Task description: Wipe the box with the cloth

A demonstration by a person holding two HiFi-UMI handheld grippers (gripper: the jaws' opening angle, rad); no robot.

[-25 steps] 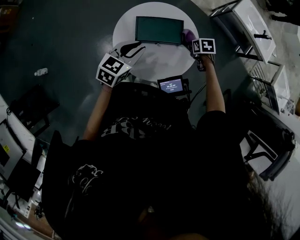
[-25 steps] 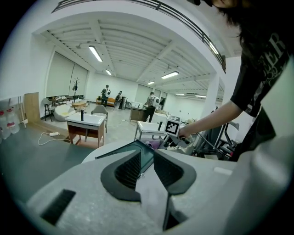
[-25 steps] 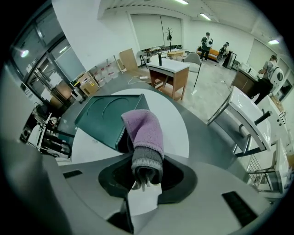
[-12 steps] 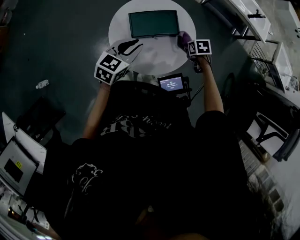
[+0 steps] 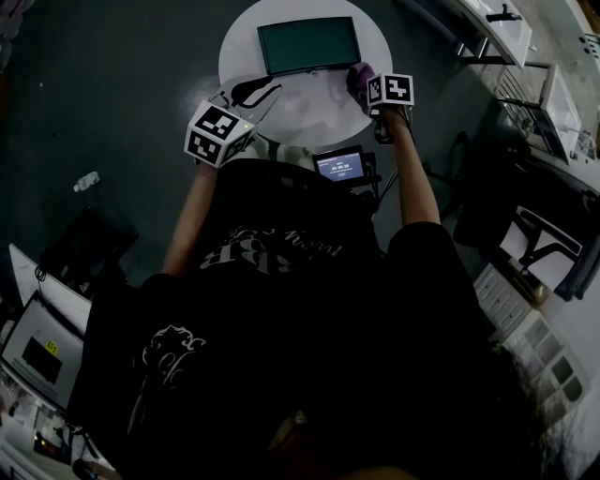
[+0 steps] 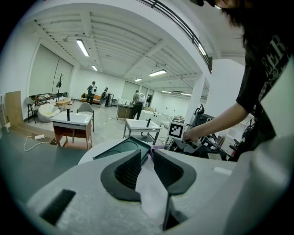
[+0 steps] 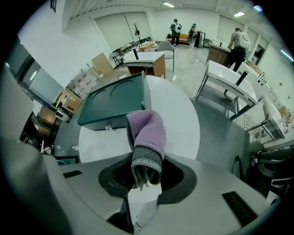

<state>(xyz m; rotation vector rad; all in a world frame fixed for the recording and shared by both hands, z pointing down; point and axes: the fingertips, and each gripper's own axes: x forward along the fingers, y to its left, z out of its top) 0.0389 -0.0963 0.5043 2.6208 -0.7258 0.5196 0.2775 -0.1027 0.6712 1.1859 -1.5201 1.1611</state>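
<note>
A dark green flat box lies at the far side of a round white table; it also shows as the box and the box. My right gripper is shut on a purple and grey cloth just off the box's near right corner. In the right gripper view the cloth stands up from between the jaws of the right gripper, close to the box's front edge. My left gripper hovers over the table's near left part. The left gripper is open with nothing between its fingers.
A small lit screen sits at the table's near edge. White desks stand to the right, a laptop at lower left, a bottle on the dark floor. People stand far off.
The right gripper with the cloth has edged left, nearer the box's near right corner. The left gripper has hardly moved. The head camera has shifted a little.
</note>
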